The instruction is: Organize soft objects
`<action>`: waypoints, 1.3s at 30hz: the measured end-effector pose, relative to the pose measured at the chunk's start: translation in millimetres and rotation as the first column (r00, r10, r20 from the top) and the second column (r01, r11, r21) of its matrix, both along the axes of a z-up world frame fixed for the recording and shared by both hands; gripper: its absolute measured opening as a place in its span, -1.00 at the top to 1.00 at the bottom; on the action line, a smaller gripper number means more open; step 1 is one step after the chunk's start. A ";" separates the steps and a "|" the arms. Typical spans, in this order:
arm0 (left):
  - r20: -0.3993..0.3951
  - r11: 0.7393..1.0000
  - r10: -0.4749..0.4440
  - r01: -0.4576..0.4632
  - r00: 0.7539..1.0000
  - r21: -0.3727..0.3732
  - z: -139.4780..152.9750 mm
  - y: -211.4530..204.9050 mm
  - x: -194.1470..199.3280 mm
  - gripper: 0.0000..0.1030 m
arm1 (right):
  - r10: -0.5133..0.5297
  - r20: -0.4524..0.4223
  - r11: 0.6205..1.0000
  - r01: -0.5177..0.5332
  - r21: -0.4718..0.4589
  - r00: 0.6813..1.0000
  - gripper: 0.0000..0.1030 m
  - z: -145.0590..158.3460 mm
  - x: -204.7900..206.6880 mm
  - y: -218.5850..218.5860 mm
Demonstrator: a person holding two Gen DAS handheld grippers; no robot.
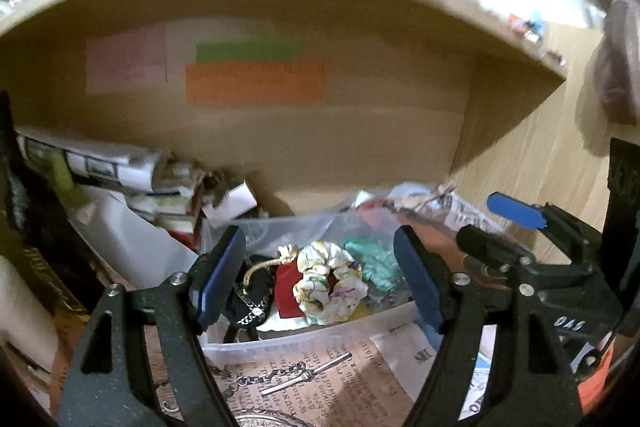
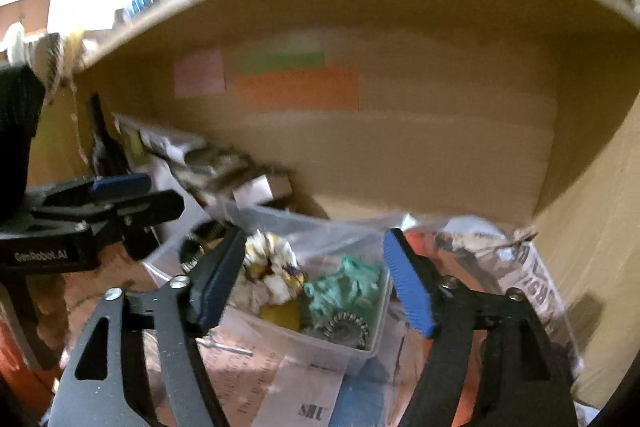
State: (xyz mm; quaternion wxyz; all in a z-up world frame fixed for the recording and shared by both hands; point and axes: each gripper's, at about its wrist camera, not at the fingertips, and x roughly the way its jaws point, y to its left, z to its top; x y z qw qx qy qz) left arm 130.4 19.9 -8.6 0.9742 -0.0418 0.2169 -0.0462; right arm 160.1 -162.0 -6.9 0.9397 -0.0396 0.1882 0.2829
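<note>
two scrunchies [image 1: 329,281] between spread tool [image 1: 320,281] tips

The left tool [image 1: 320,275] fills the lower part of the left wrist view, its two black arms rising from the bottom corners, blue pads [image 1: 222,277] spread wide apart with nothing between them. The right tool [image 2: 316,281] stands the same way in the right wrist view, jaws parted and empty. Each tool also shows at the other view's side edge, level with it.
</note>
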 end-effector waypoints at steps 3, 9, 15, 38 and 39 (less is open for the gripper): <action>0.056 1.000 0.009 -0.009 0.998 0.008 10.8 0.5 -18.7 -0.55 | -0.003 0.059 1.000 0.001 0.024 0.998 -0.45 16.5 -18.0 -5.5; 0.153 0.999 0.030 -0.031 0.988 0.006 27.5 1.0 -54.3 -0.75 | -0.004 0.145 0.998 -0.006 0.063 0.989 -0.62 38.5 -48.8 -12.0; 0.209 0.998 0.058 -0.062 0.976 0.013 33.5 0.6 -75.9 -0.90 | 0.002 0.175 0.996 -0.017 0.085 0.985 -0.78 43.6 -62.3 -11.7; 0.212 0.997 0.068 -0.076 0.975 0.030 28.6 -7.8 -86.4 -0.99 | -0.020 0.176 0.996 0.004 0.094 0.984 -0.99 38.8 -76.4 -14.0; 0.213 0.997 0.067 -0.076 0.975 0.031 28.5 -8.3 -86.3 -0.99 | -0.020 0.175 0.996 0.004 0.094 0.984 -0.99 38.3 -76.5 -14.2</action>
